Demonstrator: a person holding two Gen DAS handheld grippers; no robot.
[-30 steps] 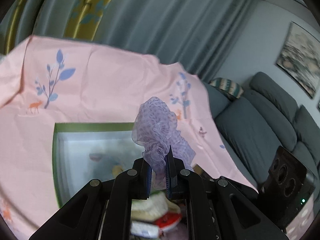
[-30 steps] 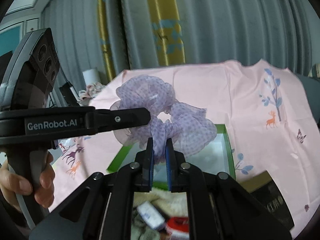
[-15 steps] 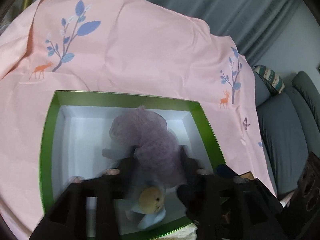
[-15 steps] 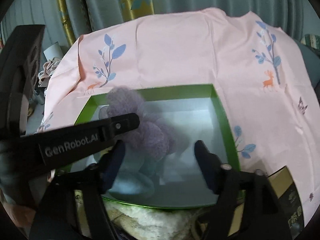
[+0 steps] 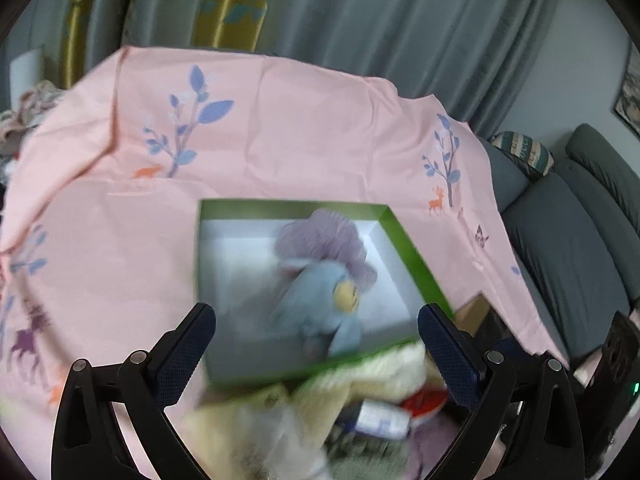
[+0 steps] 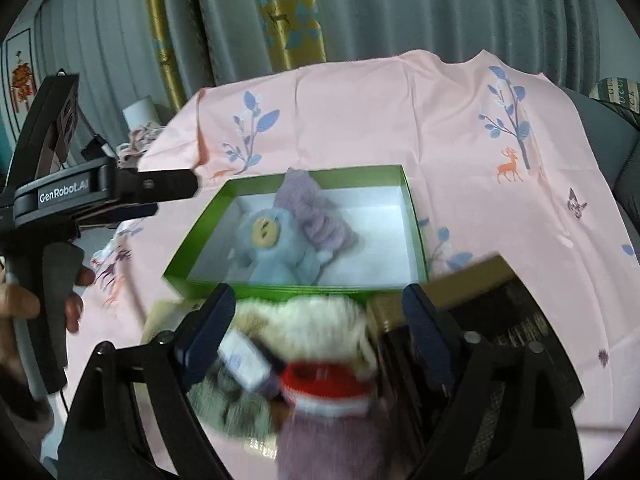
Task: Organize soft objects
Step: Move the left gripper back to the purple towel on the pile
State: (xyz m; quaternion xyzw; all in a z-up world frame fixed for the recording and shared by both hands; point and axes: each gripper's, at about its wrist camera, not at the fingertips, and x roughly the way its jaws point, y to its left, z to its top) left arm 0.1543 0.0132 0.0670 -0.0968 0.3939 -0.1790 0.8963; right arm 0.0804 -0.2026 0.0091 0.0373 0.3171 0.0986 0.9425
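Pink printed cloth [image 6: 360, 112] covers the surface, grey curtains [image 6: 440, 8] behind, grey sofa [image 5: 580, 240] at right. Green box [image 6: 414, 216] holds the purple scrunchie [image 6: 316, 216] against a blue plush toy [image 6: 272, 252]. Left gripper [image 5: 316, 332] and right gripper [image 6: 318, 308]: jaws wide, opening, gripping nothing.

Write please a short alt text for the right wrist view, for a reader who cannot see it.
A green box on a pink cloth holds a purple scarf and a blue plush toy. In front, the right gripper is opening, nothing between its fingers, over a blurred pile of soft things. The left gripper shows at the left edge.
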